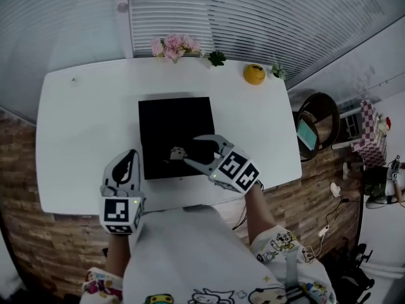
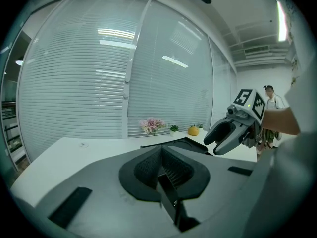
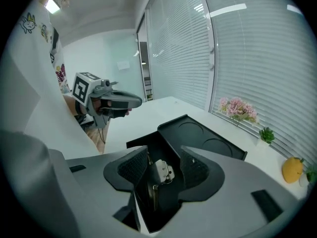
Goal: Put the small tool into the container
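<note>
Right gripper view: the small tool (image 3: 162, 171) lies in the black tray (image 3: 208, 145) between the released, parted jaws of the right gripper (image 3: 166, 168). In the head view it sits toward 6 o'clock of the tray's middle, and that gripper slants in from 4 o'clock across the near edge. The left gripper (image 1: 131, 157), jaws clenched on nothing, points to 12 o'clock just off the tray's 8 o'clock corner. Bare white surface (image 1: 76, 138) spreads at 9 and 3 o'clock.
</note>
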`<state>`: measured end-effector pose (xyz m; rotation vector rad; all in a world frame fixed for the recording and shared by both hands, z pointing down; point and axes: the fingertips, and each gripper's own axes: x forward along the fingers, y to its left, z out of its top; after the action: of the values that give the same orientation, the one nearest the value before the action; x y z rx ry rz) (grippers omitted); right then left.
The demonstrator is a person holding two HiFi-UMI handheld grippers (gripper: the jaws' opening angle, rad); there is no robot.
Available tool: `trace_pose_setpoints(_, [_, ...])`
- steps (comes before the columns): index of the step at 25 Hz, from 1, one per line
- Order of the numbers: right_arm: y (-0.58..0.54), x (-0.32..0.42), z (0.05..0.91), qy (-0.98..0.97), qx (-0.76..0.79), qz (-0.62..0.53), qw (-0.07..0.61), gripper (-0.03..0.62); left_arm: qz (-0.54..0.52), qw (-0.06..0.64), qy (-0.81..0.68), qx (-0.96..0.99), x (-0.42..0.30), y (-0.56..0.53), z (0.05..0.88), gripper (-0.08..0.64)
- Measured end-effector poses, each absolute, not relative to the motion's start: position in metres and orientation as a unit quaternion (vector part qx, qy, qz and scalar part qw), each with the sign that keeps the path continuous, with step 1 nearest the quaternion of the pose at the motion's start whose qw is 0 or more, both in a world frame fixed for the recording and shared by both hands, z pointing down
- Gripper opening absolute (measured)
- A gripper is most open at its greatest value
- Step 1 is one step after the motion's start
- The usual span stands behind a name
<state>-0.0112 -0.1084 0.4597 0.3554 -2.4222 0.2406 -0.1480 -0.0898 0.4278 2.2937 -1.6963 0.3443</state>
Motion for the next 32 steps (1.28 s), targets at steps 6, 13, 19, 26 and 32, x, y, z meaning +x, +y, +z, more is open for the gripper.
trace_pose_setpoints(6, [-0.117, 0.003, 0.433, -0.938, 0.188, 0.080, 0.281, 0.175, 0.104, 0.116, -0.586, 0.795, -0.145, -0.094, 0.408, 0.006])
trace_pose_setpoints(13, [-0.123, 0.029, 0.409, -0.942, 0.261, 0.104, 0.186, 0.173, 0.091, 0.093, -0.580, 0.804, -0.138, -0.094, 0.388, 0.006])
trace_pose_setpoints(19, [-0.123, 0.045, 0.387, -0.939, 0.309, 0.120, 0.095, 0.109, 0.088, 0.093, -0.569, 0.812, -0.131, -0.093, 0.382, 0.006])
trace_pose_setpoints(26, [-0.119, 0.064, 0.378, -0.928, 0.353, 0.099, 0.074, 0.051, 0.095, 0.102, -0.556, 0.820, -0.119, -0.089, 0.390, 0.006])
trace_pose_setpoints(32, [-0.120, 0.073, 0.382, -0.916, 0.379, 0.110, 0.068, 0.018, 0.094, 0.112, -0.551, 0.822, -0.113, -0.090, 0.396, 0.005])
